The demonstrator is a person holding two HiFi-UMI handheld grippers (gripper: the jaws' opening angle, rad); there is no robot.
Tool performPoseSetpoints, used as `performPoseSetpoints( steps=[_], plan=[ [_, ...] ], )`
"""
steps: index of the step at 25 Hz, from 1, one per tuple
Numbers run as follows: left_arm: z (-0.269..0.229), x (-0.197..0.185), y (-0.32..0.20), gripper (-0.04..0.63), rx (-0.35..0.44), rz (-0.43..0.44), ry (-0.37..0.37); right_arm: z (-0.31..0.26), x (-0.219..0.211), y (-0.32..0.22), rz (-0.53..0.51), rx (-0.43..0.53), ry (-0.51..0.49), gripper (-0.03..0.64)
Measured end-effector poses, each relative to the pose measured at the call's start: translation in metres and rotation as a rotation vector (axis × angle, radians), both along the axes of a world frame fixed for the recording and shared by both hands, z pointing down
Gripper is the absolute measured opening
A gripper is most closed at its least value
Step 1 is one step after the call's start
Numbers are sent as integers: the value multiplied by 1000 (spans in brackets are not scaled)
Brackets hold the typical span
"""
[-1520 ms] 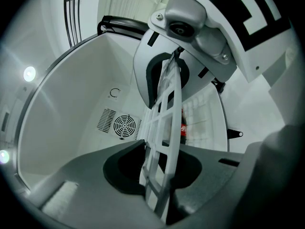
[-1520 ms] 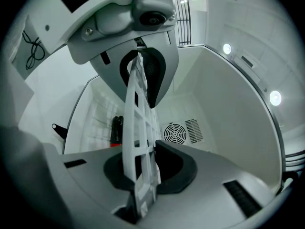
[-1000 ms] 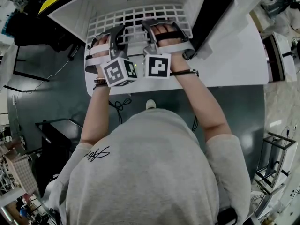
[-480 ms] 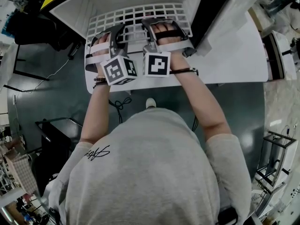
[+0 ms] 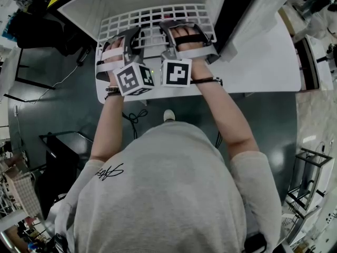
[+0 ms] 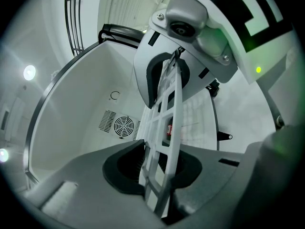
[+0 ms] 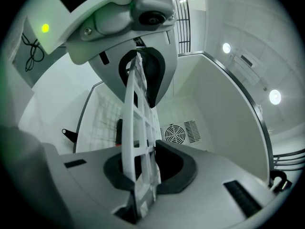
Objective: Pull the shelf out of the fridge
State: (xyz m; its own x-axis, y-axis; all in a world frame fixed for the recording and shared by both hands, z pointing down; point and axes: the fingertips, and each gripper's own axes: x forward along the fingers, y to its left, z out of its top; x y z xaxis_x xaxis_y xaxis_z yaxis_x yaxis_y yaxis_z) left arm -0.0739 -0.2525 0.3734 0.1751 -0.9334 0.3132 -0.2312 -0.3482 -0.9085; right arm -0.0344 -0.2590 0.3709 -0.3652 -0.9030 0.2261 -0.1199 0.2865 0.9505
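Observation:
The white grid shelf (image 5: 158, 16) lies level in the small open fridge (image 5: 89, 12), its front edge towards me. Both grippers grip that front edge side by side. My left gripper (image 5: 122, 40) is shut on the shelf's left part, and in the left gripper view the lattice (image 6: 164, 128) runs edge-on between its two pads. My right gripper (image 5: 185, 31) is shut on the shelf's right part, and in the right gripper view the lattice (image 7: 138, 128) is likewise clamped between its pads. The jaw tips are hidden under my hands in the head view.
The fridge stands on a white surface (image 5: 263, 67), its door (image 5: 247, 15) swung open at the right. A round fan vent (image 6: 124, 125) sits on the fridge's back wall. A cable (image 5: 134, 117) lies on the dark floor below.

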Motion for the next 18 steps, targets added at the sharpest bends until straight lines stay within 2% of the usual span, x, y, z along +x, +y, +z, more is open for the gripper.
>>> performPoseSetpoints(
  steps=[18],
  plan=[
    [-3, 4, 14, 74, -1, -2, 3, -3, 5, 15, 0, -3, -4, 48]
  ],
)
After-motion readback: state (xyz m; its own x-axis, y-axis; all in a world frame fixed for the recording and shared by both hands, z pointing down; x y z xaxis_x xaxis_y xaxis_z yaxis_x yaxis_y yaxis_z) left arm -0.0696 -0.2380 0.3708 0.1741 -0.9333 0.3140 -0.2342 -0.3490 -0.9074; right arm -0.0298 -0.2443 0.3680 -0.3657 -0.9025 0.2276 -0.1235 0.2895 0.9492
